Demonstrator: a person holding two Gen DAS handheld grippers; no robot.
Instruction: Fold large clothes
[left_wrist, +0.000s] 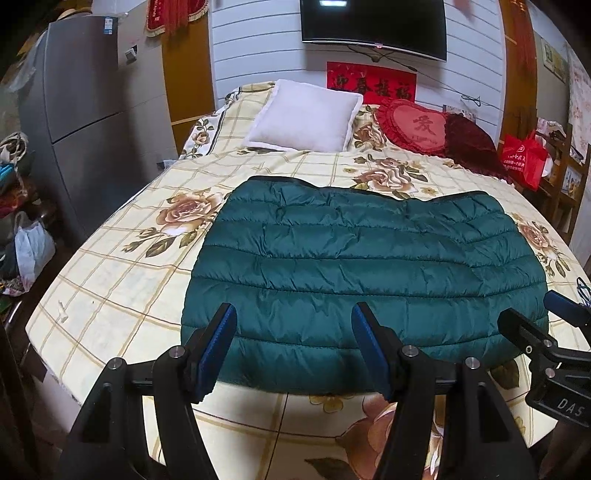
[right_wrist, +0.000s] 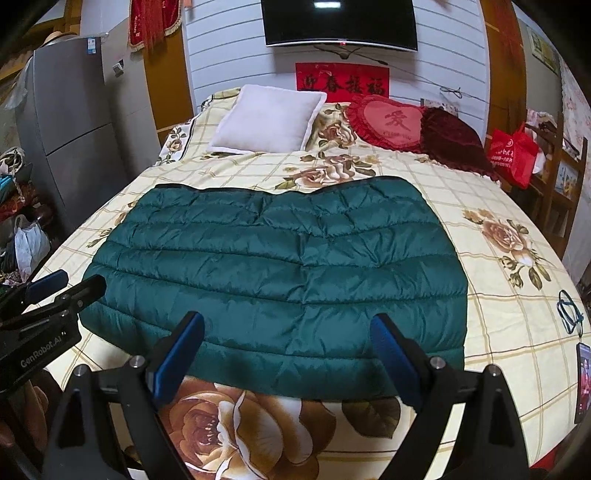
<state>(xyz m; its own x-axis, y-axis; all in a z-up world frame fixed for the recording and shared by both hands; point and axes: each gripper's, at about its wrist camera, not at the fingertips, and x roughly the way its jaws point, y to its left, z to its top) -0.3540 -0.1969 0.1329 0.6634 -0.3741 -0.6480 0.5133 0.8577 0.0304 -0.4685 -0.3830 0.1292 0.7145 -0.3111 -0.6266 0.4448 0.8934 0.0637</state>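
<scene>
Folded teal quilted jacket (left_wrist: 354, 273) flat mid-bed on the floral bedsheet (left_wrist: 110, 266), bare sheet all round its edges. Left gripper (left_wrist: 293, 347) and right gripper (right_wrist: 288, 350) both spread wide, empty, above the near hem. "GenRobot.AI" readable on the left gripper's body, "DAS" on the right's.

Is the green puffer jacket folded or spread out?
Folded: the green puffer jacket lies as a compact rectangle, no sleeves showing, on the bed.

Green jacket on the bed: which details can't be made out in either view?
- Green jacket: sleeves and front not visible in either view; apparently folded underneath.
- Its near edge: partly covered by the left gripper and the right gripper.
- Collar or hem: can't tell which end is which.
</scene>
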